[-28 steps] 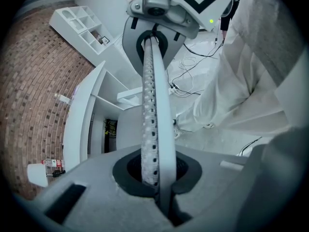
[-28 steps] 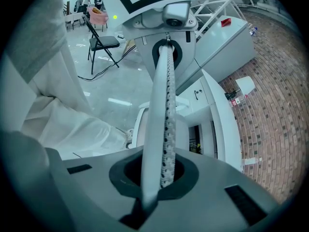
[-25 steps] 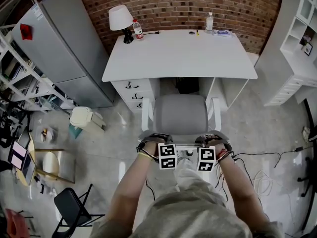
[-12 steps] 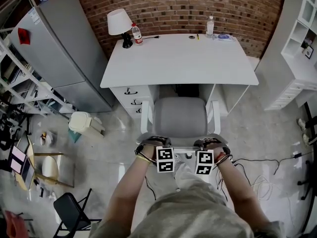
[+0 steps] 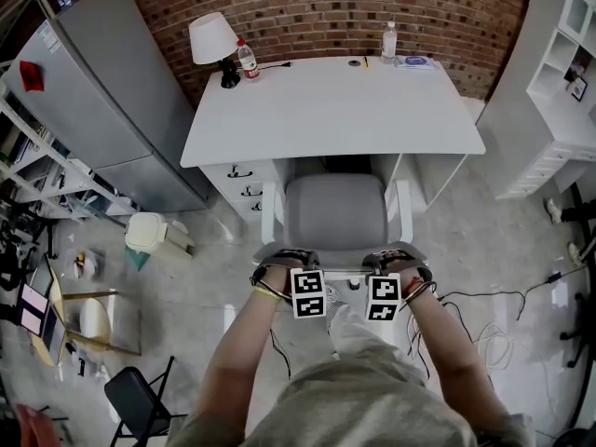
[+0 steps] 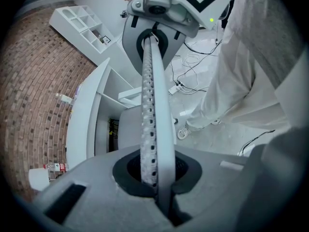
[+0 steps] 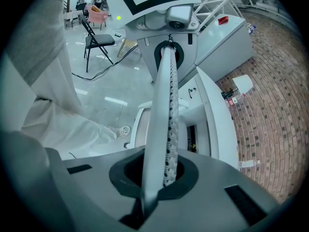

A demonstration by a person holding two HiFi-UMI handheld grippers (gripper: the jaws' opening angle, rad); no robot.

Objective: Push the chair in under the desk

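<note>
Chair point(image 5: 337, 212), grey seat and white armrests, sits square to the surface point(image 5: 372, 110). It lines up with the knee gap between the drawer unit point(image 5: 244, 182) under the surface's left end and the leg panel point(image 5: 402, 177) under its right. The seat's front edge is just tucked below the surface's near edge. Most of the seat and both armrests are out in front of it, so I'd call the push partly done at best. Both grips are on the backrest's top rim, the chair's side farthest from the surface. The left gripper point(image 5: 285, 259) has its jaws closed on the rim's left end, and the right gripper point(image 5: 397, 257) has its jaws closed on the right end. Each gripper view shows perforated mesh and white frame edge pinched between the jaws. The wide, symmetric hold makes sense: equal shove from both ends should stop the chair swinging and clipping the drawer unit. A lamp point(image 5: 209, 40), a red-label bottle point(image 5: 247, 59) and a clear bottle point(image 5: 389, 40) stand along the surface's far edge, well apart from the chair. A grey fridge point(image 5: 102, 91) stands left of the surface, with a white bin point(image 5: 154, 234) nearer its front-left. Loose cables point(image 5: 484, 333) lie off the surface's front-right, likely outside the chair's path.
</note>
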